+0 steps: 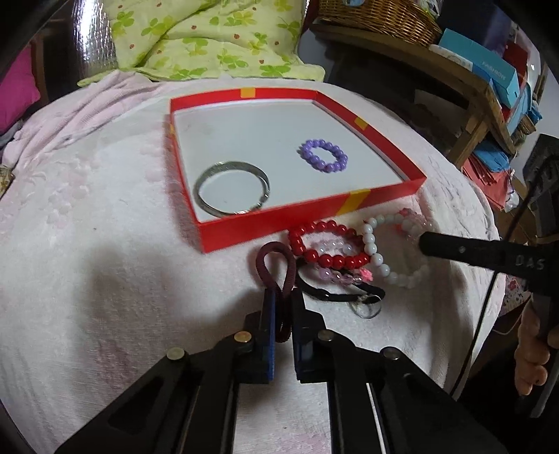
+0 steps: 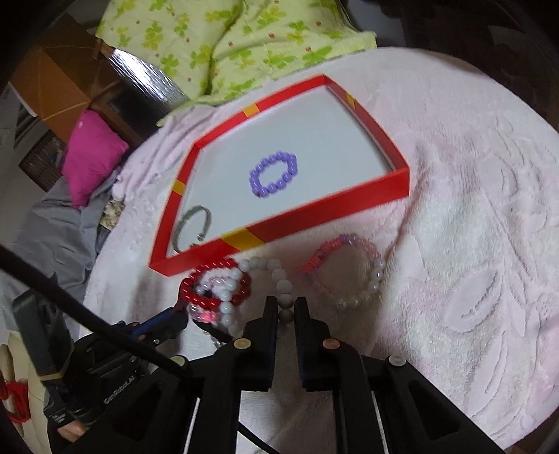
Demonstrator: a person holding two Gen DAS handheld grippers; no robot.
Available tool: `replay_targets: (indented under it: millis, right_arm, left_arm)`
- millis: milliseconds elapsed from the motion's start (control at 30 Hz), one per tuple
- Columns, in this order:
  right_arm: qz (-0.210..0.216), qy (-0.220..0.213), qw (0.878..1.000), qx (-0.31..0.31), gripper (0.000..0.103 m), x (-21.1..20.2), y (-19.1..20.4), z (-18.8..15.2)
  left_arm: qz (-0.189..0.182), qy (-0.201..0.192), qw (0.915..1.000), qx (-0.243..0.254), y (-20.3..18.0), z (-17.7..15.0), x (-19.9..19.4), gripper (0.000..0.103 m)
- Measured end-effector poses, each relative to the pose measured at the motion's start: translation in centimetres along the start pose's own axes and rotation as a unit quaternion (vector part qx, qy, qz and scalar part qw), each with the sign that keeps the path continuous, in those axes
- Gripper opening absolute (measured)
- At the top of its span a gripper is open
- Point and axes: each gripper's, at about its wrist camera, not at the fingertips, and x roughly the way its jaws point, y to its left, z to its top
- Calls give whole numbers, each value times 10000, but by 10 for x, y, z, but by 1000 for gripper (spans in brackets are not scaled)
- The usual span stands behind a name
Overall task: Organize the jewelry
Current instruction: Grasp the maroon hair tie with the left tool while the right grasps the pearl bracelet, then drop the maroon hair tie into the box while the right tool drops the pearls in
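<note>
A red tray (image 1: 265,228) (image 2: 314,209) with a white floor lies on a pale pink blanket. In it are a purple bead bracelet (image 1: 323,155) (image 2: 274,174) and a silver bangle (image 1: 197,190) (image 2: 181,223). In front of the tray lies a tangle: a red bead bracelet (image 1: 335,260) (image 2: 195,297), a white bead bracelet (image 1: 372,244) (image 2: 284,284), a pink and clear bead bracelet (image 2: 377,276) and a black band (image 1: 335,296). My left gripper (image 1: 283,297) (image 2: 174,314) is shut on a maroon hair tie (image 1: 276,255). My right gripper (image 2: 285,307) (image 1: 424,241) is shut on the white bead bracelet.
A green floral quilt (image 1: 209,38) (image 2: 227,45) lies behind the tray. A magenta cushion (image 2: 91,153) sits at the left. A wicker basket (image 1: 377,17) and boxes (image 1: 489,66) stand on a wooden shelf at the right. A black cable (image 2: 87,314) crosses near the left gripper.
</note>
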Motion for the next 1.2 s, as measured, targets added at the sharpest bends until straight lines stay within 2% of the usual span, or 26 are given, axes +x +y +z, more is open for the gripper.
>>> replay_targets:
  millis: [467, 800, 1067, 1200]
  right_arm:
    - [718, -573, 9956, 170, 11, -35, -1, 7]
    - [950, -1062, 9896, 181, 11, -56, 5, 14]
    - [960, -1485, 9835, 381, 11, -61, -2, 51]
    - [918, -1447, 9838, 520, 11, -45, -2, 80]
  left_arm:
    - [110, -419, 9989, -186, 19, 8, -32, 8]
    - [105, -574, 9983, -81, 8, 14, -39, 8]
    - [-154, -782, 9968, 7, 6, 44, -34, 8]
    - [-126, -738, 9972, -85, 15, 72, -18, 8]
